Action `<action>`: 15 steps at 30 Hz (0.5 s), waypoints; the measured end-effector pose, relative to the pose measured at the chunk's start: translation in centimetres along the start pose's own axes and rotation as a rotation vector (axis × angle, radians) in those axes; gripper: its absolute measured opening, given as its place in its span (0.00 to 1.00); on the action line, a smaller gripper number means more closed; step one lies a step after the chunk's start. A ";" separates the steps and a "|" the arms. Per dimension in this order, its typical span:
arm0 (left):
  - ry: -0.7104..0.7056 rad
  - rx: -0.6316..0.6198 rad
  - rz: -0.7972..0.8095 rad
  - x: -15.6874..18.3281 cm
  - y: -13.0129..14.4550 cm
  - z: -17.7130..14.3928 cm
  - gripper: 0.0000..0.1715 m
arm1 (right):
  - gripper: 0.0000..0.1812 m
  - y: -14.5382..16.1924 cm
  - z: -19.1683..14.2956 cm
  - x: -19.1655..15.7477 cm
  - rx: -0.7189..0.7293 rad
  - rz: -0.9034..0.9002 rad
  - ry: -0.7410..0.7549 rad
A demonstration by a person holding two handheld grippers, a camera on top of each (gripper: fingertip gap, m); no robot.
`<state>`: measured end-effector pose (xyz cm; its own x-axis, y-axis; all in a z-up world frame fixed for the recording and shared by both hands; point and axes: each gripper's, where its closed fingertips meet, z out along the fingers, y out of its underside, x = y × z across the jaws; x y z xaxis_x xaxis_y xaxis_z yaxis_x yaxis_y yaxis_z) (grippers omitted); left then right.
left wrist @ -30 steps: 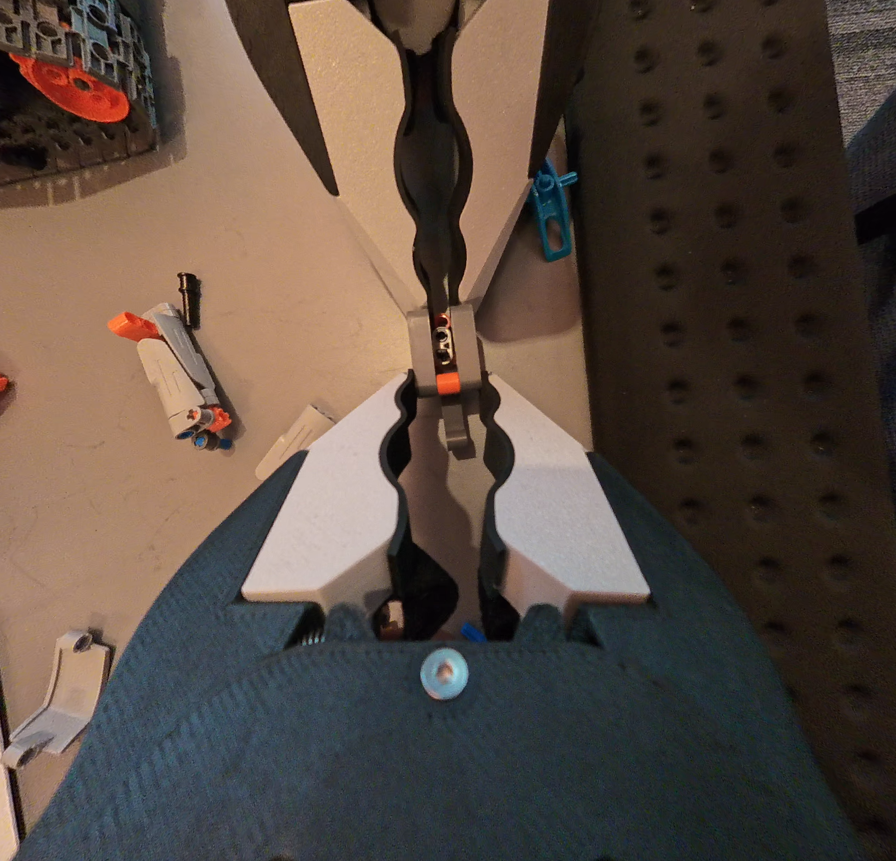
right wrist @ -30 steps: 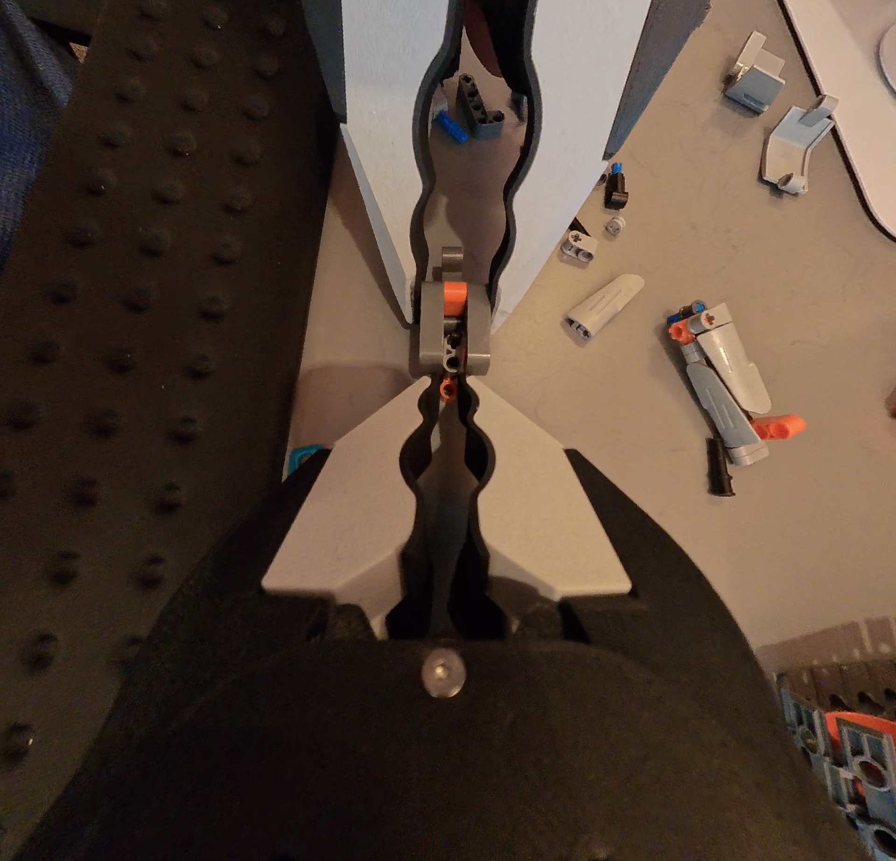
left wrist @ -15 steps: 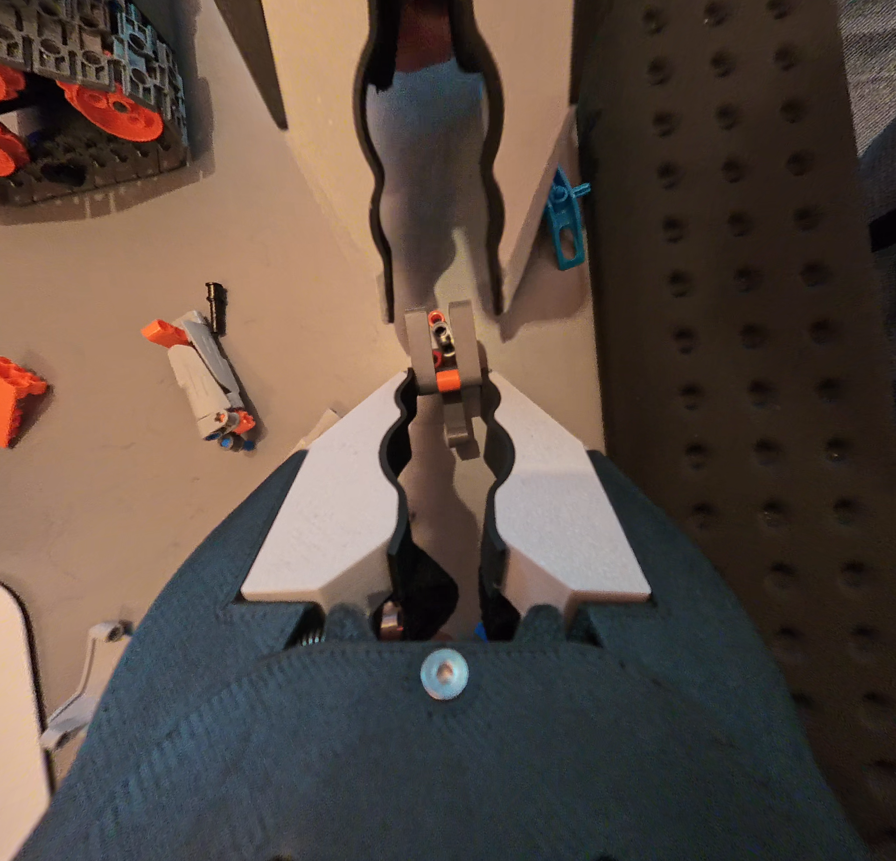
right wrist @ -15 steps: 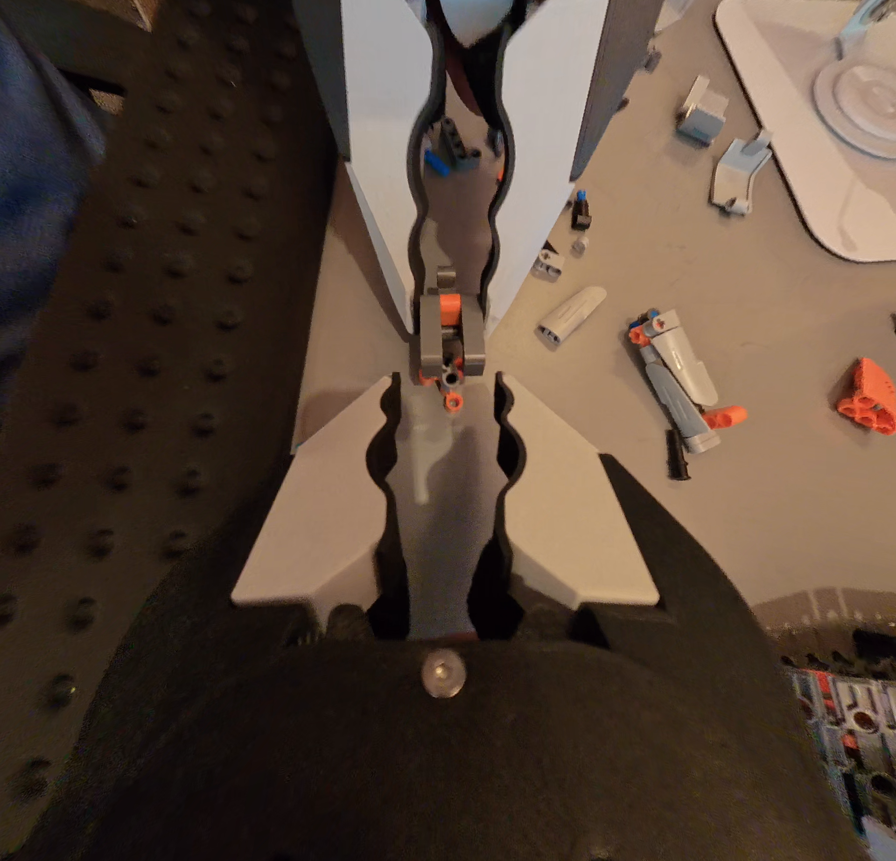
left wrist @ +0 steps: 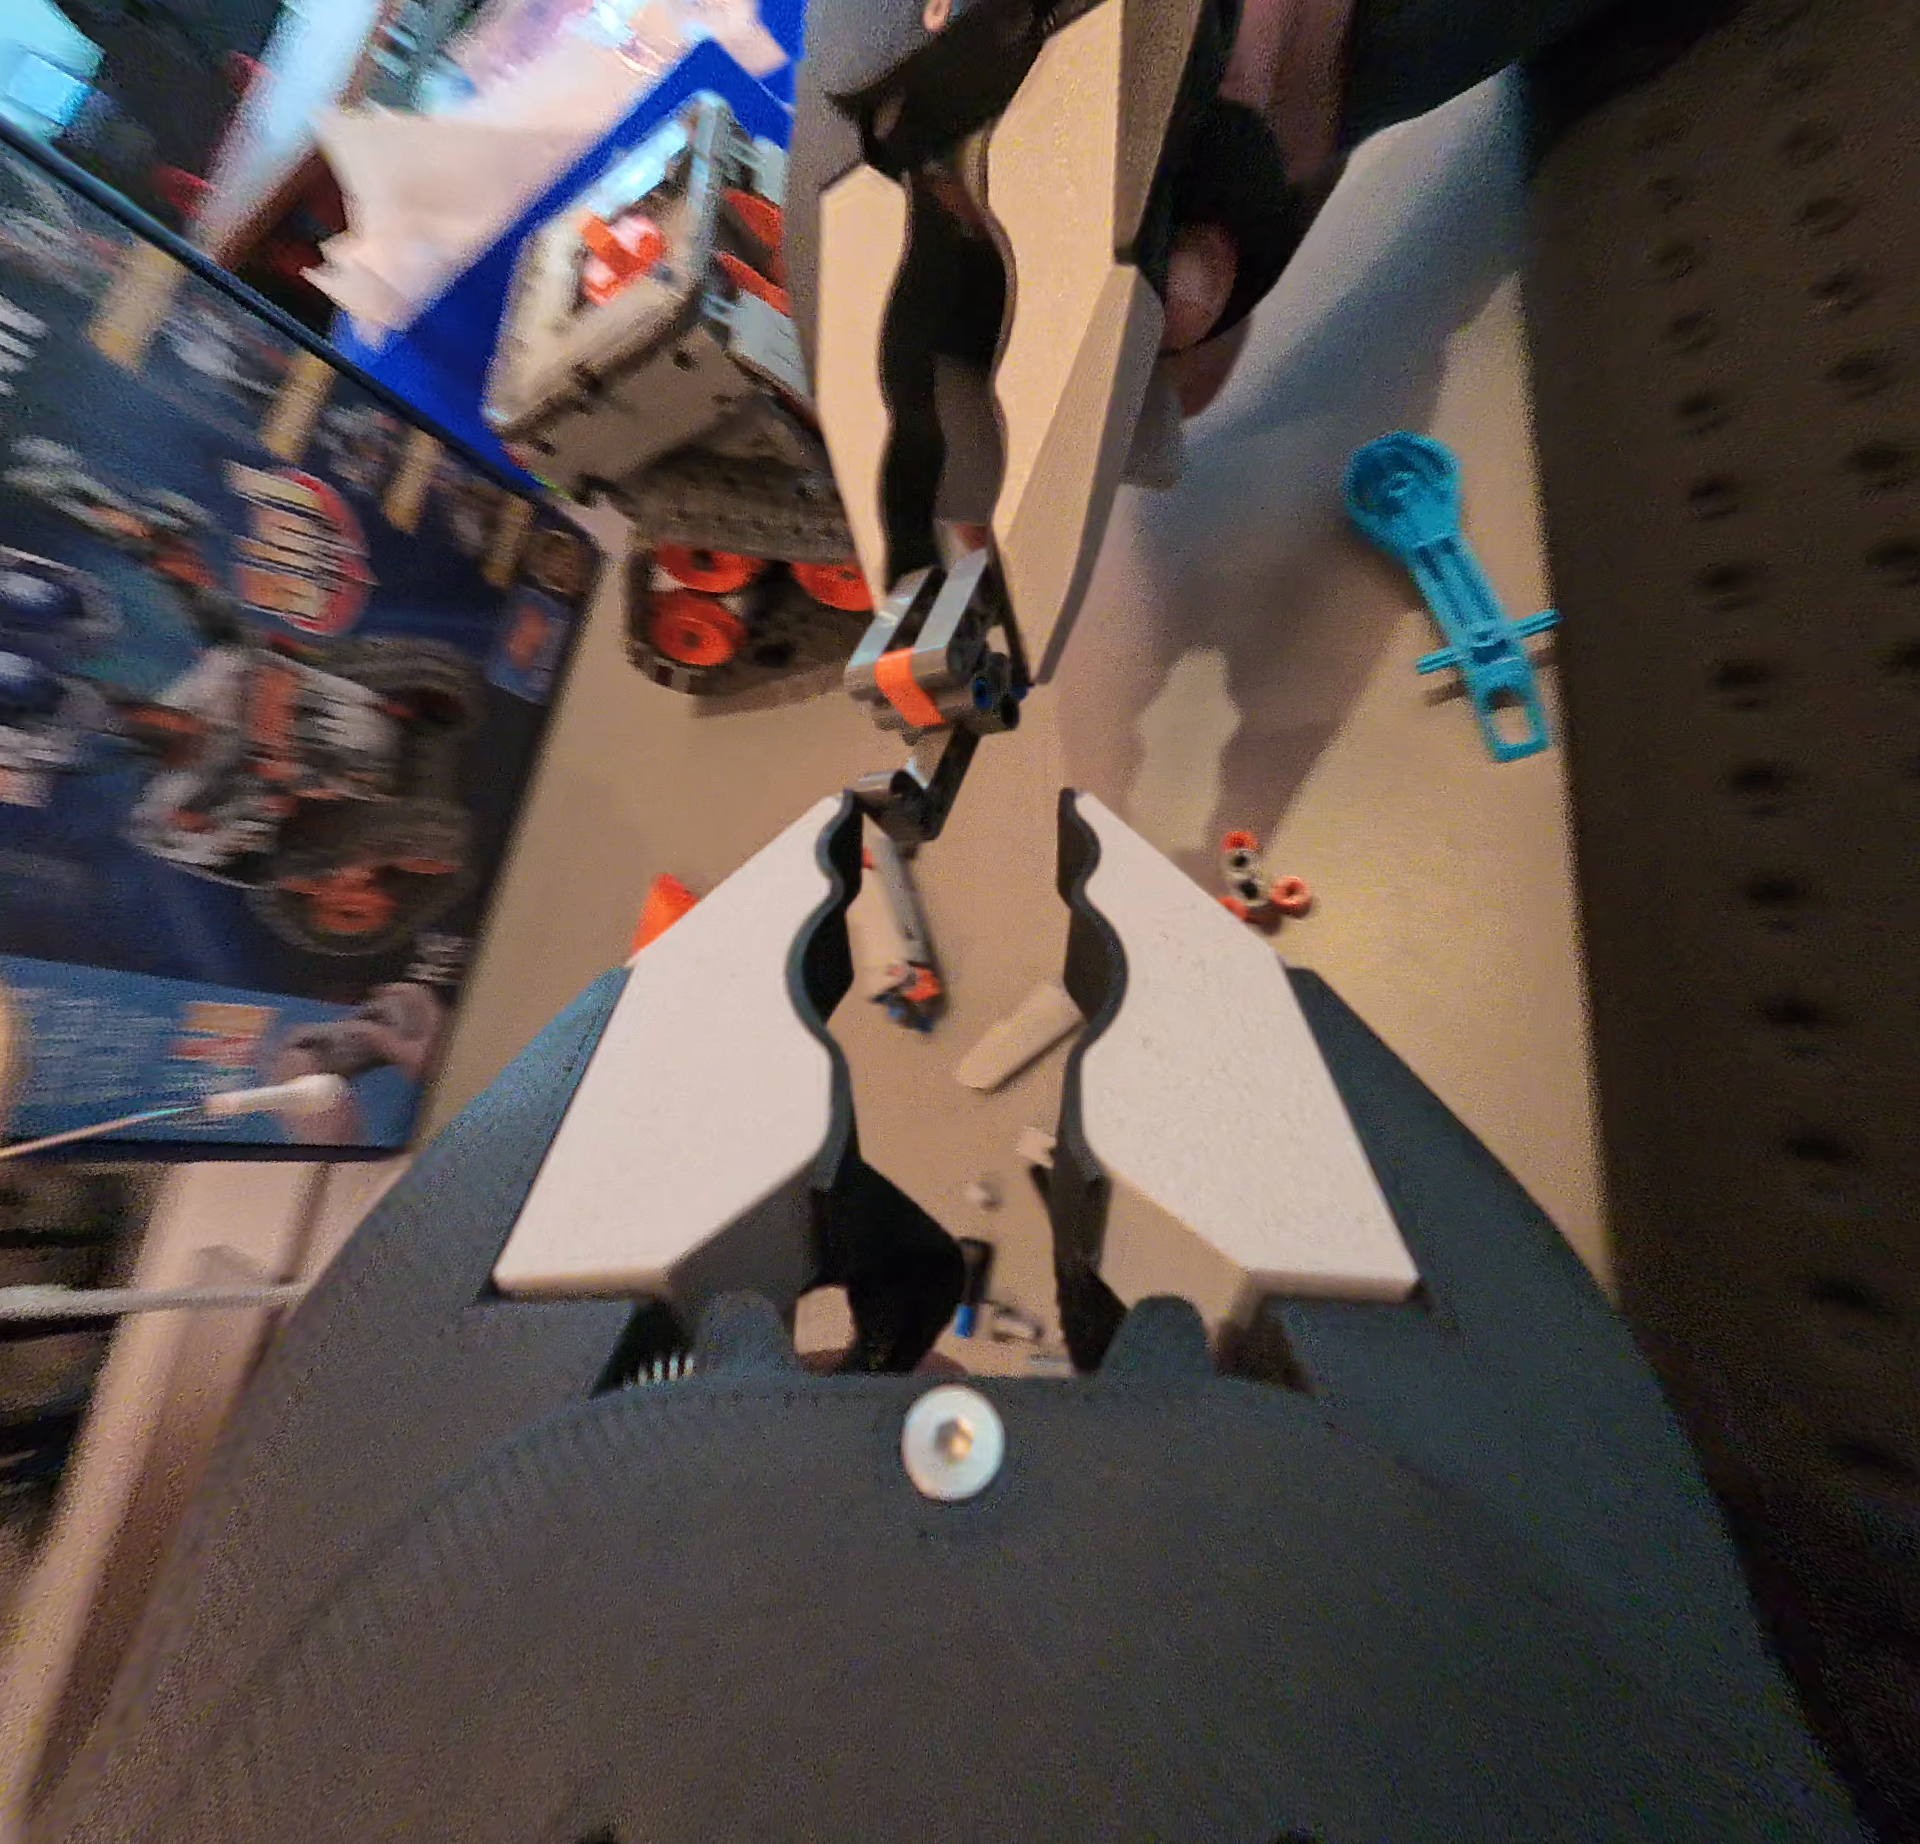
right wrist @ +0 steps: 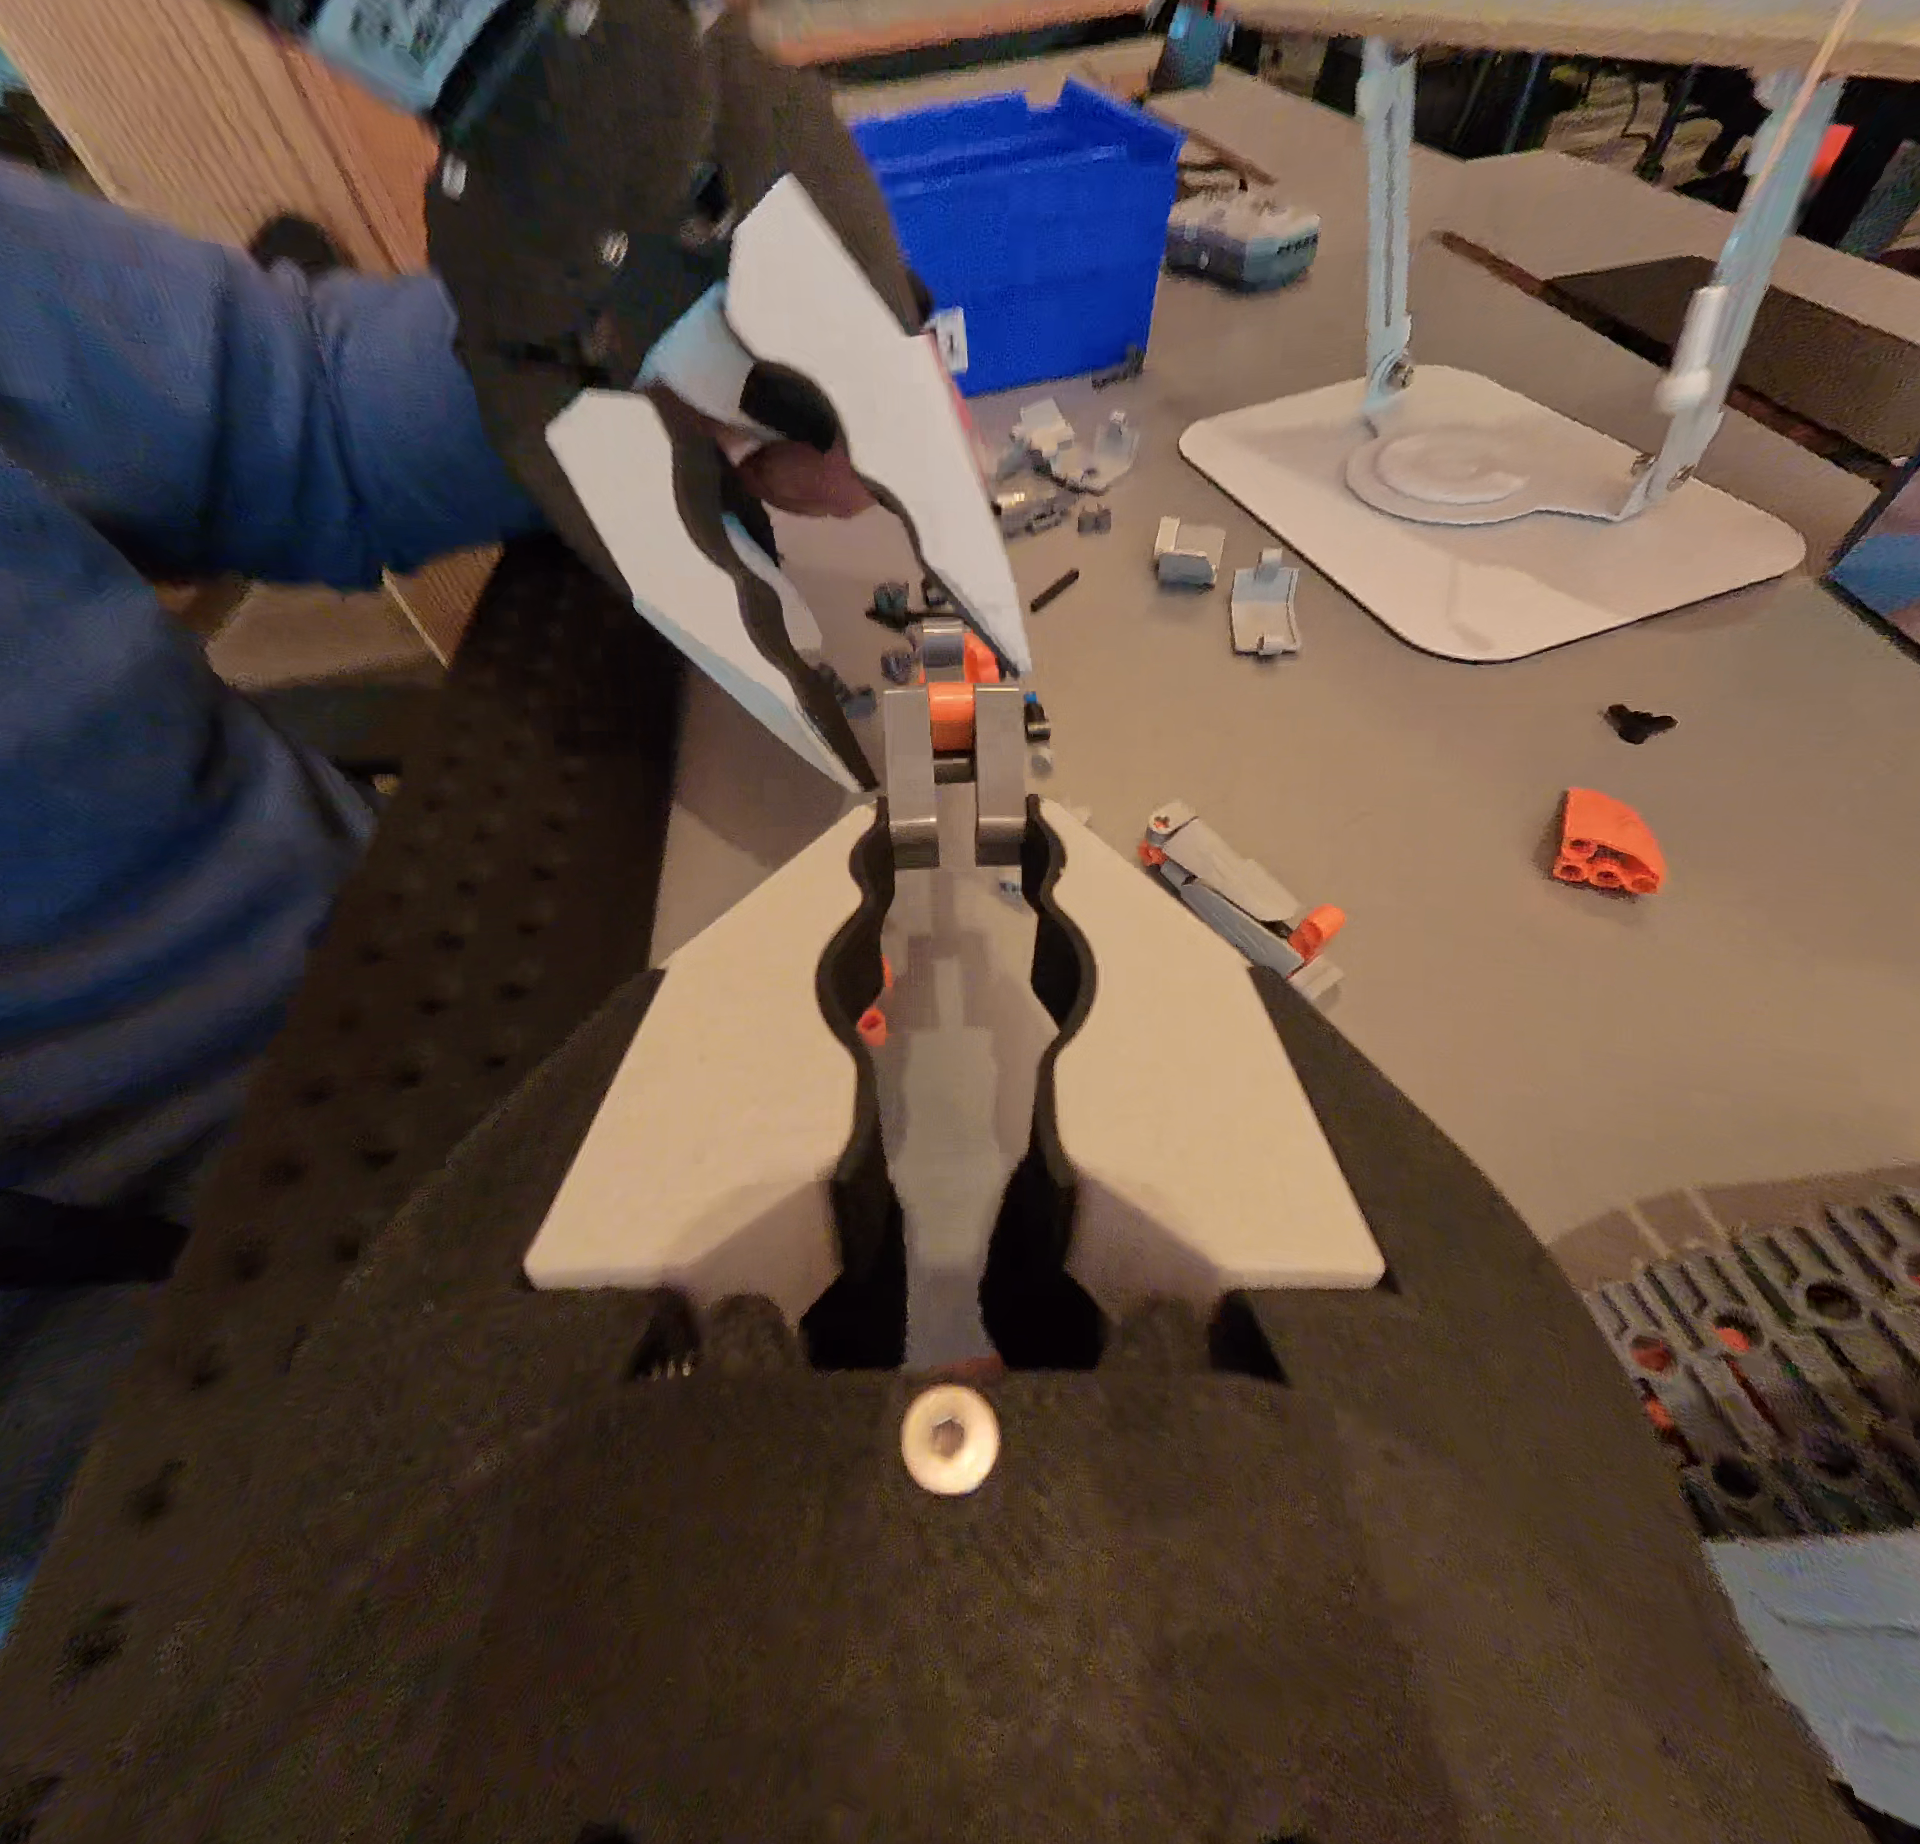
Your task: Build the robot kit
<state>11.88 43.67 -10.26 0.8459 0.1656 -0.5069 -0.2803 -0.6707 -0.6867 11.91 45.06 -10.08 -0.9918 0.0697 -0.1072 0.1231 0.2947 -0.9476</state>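
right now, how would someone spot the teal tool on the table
In the left wrist view, find the dark dotted mat at the right. Beside it on the table lies the teal tool, a round head on a slotted handle. It is the only teal piece; nearby bits are orange or grey.

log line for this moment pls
left gripper open | right gripper shut on grey-orange brick assembly | loose bricks on table
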 end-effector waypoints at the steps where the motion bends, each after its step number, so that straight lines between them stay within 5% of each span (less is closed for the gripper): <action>1: -0.062 -0.001 0.044 -0.5 -0.2 -0.1 0.20 | 0.12 -0.2 -0.1 0.0 0.016 0.018 -0.008; 5: -0.200 0.032 -0.036 -2.2 -0.6 -0.1 0.14 | 0.12 -1.2 -0.3 -0.1 0.077 0.043 -0.023; 10: -0.109 0.150 -0.301 -2.0 -1.1 -0.7 0.10 | 0.12 -1.6 -0.6 0.4 0.096 -0.005 0.027; 15: -0.217 0.065 -0.047 -2.1 -1.1 -0.5 0.09 | 0.11 -1.1 -0.5 0.4 0.050 -0.043 0.046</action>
<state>10.65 43.75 -8.21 0.7437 0.3518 -0.5684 -0.2773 -0.6113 -0.7412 11.42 45.23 -8.98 -0.9934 0.1015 -0.0529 0.0769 0.2502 -0.9651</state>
